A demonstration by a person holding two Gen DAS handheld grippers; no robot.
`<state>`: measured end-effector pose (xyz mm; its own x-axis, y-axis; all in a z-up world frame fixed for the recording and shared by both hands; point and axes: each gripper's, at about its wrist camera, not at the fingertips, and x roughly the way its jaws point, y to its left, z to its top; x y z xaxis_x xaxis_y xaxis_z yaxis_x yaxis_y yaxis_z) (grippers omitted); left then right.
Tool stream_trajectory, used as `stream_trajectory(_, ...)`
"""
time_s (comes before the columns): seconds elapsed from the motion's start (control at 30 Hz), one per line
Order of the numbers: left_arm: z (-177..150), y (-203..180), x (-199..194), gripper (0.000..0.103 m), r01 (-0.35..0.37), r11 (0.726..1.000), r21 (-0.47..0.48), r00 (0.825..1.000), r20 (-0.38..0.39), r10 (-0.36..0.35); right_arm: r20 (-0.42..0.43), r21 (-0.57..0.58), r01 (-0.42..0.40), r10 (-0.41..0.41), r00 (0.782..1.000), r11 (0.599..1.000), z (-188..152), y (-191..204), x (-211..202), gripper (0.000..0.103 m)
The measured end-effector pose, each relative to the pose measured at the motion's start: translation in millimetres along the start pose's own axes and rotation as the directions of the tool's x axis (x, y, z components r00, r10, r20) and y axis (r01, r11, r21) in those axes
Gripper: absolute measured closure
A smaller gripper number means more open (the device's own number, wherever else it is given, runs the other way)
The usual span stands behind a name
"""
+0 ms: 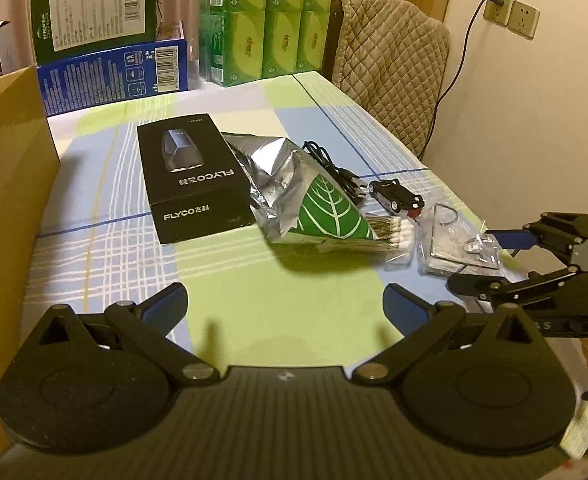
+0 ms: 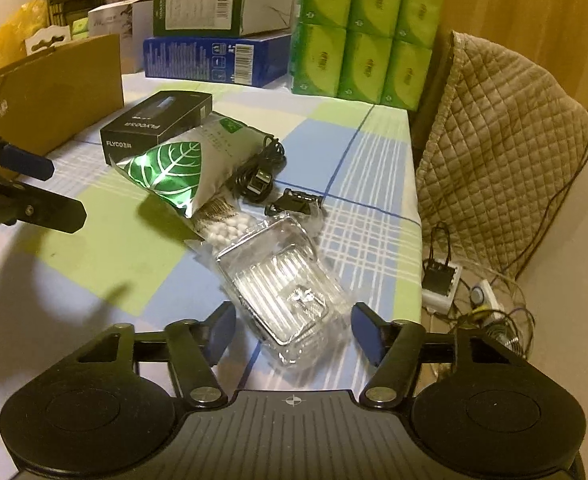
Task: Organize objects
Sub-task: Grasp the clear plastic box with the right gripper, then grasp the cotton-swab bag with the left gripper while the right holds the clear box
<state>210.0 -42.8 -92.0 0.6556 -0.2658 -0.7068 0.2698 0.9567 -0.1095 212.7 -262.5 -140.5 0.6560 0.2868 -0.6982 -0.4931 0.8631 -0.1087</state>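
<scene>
Two grippers hang low over the desk (image 2: 373, 200). The right gripper (image 2: 290, 332) has its jaws open on both sides of the clear plastic pack (image 2: 282, 292), and the pads do not press it yet. The left gripper (image 1: 286, 304) has its jaws open too, with only bare cloth between them.

The clear plastic pack is the thing to go by. It lies close to the desk's right edge, with floor wires below. Just behind it lie the cotton swabs (image 2: 226, 232) and the little toy car (image 2: 294, 202). The black cable (image 2: 254, 176) sits a bit further back, next to the silver leaf bag (image 2: 174, 168). The black Flyco box (image 2: 154, 124) is behind the bag, and the brown cardboard box (image 2: 54, 96) stands far to the left.

I think the pack may slip, because it is shiny and crinkly. A push could slide it off that near edge. The swabs touch it, so they may drag along. Most free room is the green patch to the pack's left.
</scene>
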Motion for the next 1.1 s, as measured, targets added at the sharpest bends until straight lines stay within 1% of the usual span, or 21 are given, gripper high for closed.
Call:
stream_trajectory(0.1, 0, -1, 1, 0.001, 0.008, 1.000, 0.001, 1.000, -0.005, -0.008, 0.009, -0.034, 0.006, -0.006, 1.000, 0.999, 0, 3, 1, 0.052)
stream_trajectory(0.3, -2, 1, 1, 0.001, 0.009, 1.000, -0.012, 1.000, -0.011, -0.009, 0.001, -0.031, 0.001, -0.001, 1.000, 1.000, 1, 8, -2, 0.062)
stream_trajectory(0.4, -3, 1, 1, 0.001, 0.009, 1.000, -0.009, 1.000, -0.015, -0.009, 0.002, -0.007, -0.010, 0.010, 1.000, 1.000, 1, 12, -7, 0.063)
stream_trajectory(0.47, -3, 0, 1, 0.001, 0.010, 1.000, -0.007, 1.000, -0.017, -0.010, 0.021, 0.021, -0.008, 0.007, 1.000, 1.000, 2, 13, -13, 0.063)
stream_trajectory(0.6, -3, 2, 1, 0.001, 0.009, 1.000, -0.016, 1.000, -0.017, -0.009, 0.051, 0.105, 0.042, -0.048, 0.998, 0.994, 7, 3, -20, 0.063)
stream_trajectory(0.7, -3, 3, 1, 0.001, 0.008, 1.000, -0.023, 1.000, -0.016, -0.009, 0.033, 0.114, 0.092, -0.096, 0.995, 0.989, 14, -3, -13, 0.063)
stream_trajectory(0.83, -3, 4, 0, 0.001, 0.008, 0.999, -0.034, 1.000, -0.013, -0.008, 0.028, 0.103, 0.115, -0.118, 0.993, 0.988, 21, -5, 1, 0.063)
stream_trajectory(1.0, -3, 6, -2, 0.001, 0.006, 0.999, -0.051, 1.000, -0.008, -0.007, 0.017, 0.111, 0.122, -0.124, 0.992, 0.986, 28, -3, 22, 0.063)
stream_trajectory(1.1, -2, 7, -2, 0.001, 0.004, 0.998, -0.060, 1.000, -0.007, -0.005, 0.015, 0.103, 0.078, -0.080, 0.997, 0.992, 32, 4, 26, 0.063)
